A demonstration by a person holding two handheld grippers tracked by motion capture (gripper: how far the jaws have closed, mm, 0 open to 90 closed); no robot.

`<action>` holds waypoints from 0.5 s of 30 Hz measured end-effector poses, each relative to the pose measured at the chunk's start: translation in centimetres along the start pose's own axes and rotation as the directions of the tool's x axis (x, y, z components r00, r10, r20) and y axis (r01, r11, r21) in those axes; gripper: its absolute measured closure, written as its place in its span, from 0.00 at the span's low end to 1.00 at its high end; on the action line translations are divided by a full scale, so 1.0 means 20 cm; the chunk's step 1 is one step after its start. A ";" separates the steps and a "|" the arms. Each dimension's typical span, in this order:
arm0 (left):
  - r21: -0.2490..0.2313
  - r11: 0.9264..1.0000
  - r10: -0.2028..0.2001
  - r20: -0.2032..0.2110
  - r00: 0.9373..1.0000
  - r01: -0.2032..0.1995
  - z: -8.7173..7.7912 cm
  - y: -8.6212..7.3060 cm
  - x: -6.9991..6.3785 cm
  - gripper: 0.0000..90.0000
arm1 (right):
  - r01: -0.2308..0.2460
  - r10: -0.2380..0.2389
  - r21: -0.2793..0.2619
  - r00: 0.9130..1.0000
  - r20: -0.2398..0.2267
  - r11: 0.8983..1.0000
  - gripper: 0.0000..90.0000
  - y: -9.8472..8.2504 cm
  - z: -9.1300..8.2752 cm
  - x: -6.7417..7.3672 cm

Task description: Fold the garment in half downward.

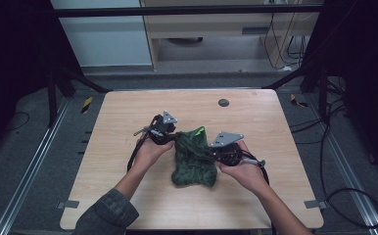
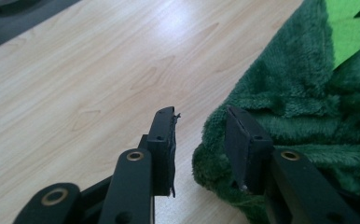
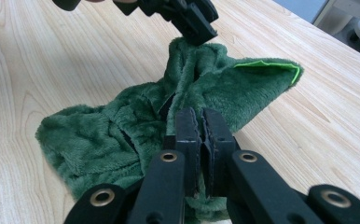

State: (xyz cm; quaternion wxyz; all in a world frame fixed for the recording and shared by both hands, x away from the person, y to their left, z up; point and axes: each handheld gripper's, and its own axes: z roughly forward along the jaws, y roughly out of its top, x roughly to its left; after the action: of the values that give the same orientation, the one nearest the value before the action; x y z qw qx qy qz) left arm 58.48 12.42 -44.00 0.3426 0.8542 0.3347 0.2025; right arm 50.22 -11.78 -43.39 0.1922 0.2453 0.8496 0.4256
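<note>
One green fleece cloth [image 1: 193,161] lies bunched near the middle of the wooden surface [image 1: 128,117], a little to the near side. Its shape is hard to read: folds overlap, and where the edges run is lost in the pile. A bright green patch [image 1: 200,130] shows at its far corner; in the right gripper view this is a lighter lining with a bright edge [image 3: 266,64], and how far it runs inside the folds cannot be told.

Two hand-held grippers work on the cloth. The right hand-held gripper [image 1: 215,152] is at the cloth's right side, jaws together; in its own view [image 3: 200,122] the pads meet with almost no gap, and fleece bulges around and under them, so a thin fold appears clamped, though the pinched bit itself is hidden. The left hand-held gripper [image 1: 173,135] is at the far left corner of the cloth. In its own view [image 2: 200,135] the jaws stand apart, bare wood between them, one jaw against the cloth's edge. In the right gripper view its tip [image 3: 197,23] sits just at a raised peak of cloth.

One dark round spot [image 1: 223,102] sits on the surface's far side. Both forearms are cut off at the near edge.
</note>
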 end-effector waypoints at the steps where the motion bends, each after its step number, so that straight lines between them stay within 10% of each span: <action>1: -0.003 1.000 -0.005 -0.003 1.000 0.005 0.01 0.00 0.00 0.71 | -0.001 0.001 0.000 1.000 -0.001 1.000 0.96 0.00 0.00 0.00; 15: 0.032 0.999 -0.001 0.061 0.998 -0.001 -0.04 -0.14 -0.03 0.65 | -0.010 0.010 -0.006 1.000 -0.005 1.000 0.96 -0.05 -0.03 0.01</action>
State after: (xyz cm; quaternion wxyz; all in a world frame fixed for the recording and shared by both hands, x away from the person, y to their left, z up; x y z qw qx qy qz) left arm 56.37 13.89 -45.46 0.3387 0.8654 0.3273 0.1709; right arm 49.44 -12.51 -43.85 0.1884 0.2481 0.8475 0.4297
